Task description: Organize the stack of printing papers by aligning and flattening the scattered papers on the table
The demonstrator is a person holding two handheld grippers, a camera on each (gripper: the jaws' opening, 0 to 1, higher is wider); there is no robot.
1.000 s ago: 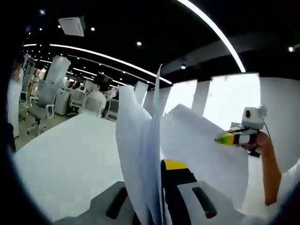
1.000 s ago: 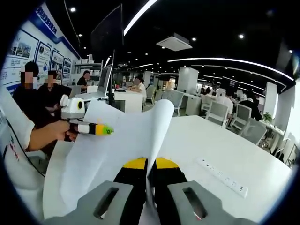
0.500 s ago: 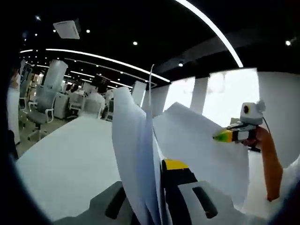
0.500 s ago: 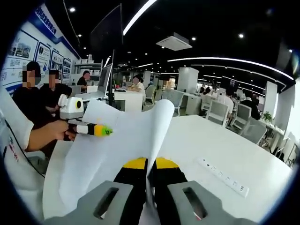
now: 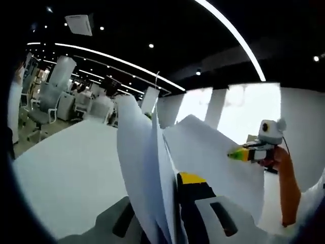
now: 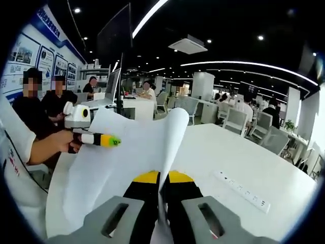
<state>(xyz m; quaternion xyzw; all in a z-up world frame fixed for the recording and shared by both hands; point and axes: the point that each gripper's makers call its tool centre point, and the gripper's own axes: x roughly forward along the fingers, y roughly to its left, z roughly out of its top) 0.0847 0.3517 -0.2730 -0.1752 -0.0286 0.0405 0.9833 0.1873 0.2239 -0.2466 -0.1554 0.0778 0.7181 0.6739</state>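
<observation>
The stack of white printing papers [image 6: 133,152] is held upright above the white worktop [image 6: 238,160], its sheets bowed and fanned apart at the upper edges. In the right gripper view, one edge of the stack is clamped between the closed black-and-yellow fingers of the right gripper [image 6: 158,203], and the left gripper [image 6: 104,140], carried in a person's hand [image 6: 61,142], is seen at the opposite edge. In the left gripper view, the same papers [image 5: 147,168] are pinched between the closed fingers of the left gripper [image 5: 170,213], and the right gripper [image 5: 244,153] is seen meeting the far edge. A white power strip [image 6: 241,192] is seen lying flat on the worktop, well apart from the papers. Office chairs [image 6: 237,122] are seen beyond the worktop.
</observation>
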